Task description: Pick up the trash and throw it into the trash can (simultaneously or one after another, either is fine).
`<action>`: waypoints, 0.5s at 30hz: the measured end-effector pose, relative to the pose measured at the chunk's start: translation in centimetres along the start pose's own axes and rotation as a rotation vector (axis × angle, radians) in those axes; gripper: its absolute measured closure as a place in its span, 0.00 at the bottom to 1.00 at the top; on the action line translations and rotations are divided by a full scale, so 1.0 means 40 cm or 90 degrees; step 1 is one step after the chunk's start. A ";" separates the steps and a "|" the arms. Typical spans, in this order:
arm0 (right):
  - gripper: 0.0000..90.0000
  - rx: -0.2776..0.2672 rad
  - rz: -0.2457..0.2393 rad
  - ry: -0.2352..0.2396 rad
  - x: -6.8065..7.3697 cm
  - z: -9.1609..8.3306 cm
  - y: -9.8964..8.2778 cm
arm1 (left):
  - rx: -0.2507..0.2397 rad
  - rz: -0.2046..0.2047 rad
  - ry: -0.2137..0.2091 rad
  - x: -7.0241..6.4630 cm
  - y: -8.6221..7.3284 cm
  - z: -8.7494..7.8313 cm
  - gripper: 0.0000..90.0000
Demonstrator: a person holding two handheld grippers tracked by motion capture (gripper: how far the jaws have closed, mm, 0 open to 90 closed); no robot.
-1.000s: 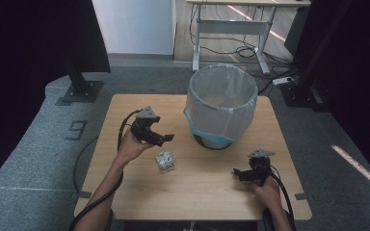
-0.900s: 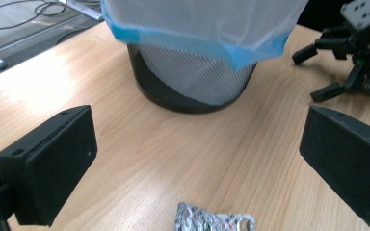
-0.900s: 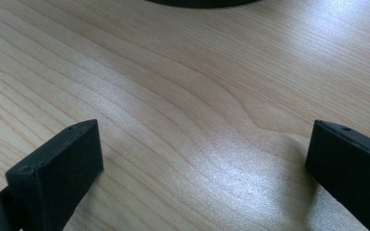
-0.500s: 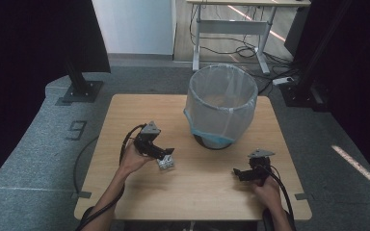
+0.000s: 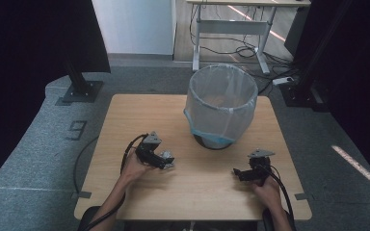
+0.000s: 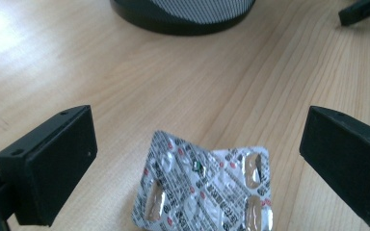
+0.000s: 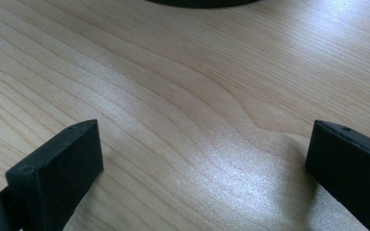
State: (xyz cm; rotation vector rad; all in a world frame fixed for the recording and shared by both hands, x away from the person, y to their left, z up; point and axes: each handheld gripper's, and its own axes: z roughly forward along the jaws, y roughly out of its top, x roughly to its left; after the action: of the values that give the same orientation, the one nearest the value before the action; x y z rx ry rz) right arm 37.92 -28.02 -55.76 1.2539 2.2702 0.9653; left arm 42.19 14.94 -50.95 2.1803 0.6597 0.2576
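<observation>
The left gripper has dropped from ten o'clock of the blister pack onto it, jaws apart and straddling it on the surface; closing looks next. The right gripper waits, jaws apart, at five o'clock of the lined bin.

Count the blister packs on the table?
1. A crumpled silver blister pack lies on the wooden table, between the open jaws of the left gripper, in front of the bin. Nothing visible suggests others.
</observation>
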 end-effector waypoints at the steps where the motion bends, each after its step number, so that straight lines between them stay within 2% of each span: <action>1: 0.00 0.000 0.000 0.000 0.000 0.000 0.000 | 0.002 0.001 -0.001 0.000 -0.003 0.003 0.00; 7: 0.00 0.000 -0.001 0.000 0.000 0.000 0.000 | 0.019 0.002 0.003 -0.003 -0.027 0.024 0.00; 11: 0.00 -0.001 -0.001 0.000 0.000 0.000 0.000 | 0.028 -0.004 -0.001 0.001 -0.042 0.036 0.00; 15: 0.00 -0.001 -0.001 0.000 0.000 0.000 0.000 | 0.041 0.000 -0.007 0.000 -0.051 0.046 0.00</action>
State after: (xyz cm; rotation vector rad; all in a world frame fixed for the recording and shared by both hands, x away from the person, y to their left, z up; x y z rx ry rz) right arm 37.93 -28.03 -55.76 1.2522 2.2701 0.9658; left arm 42.16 14.80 -53.69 2.2415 0.6696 0.2278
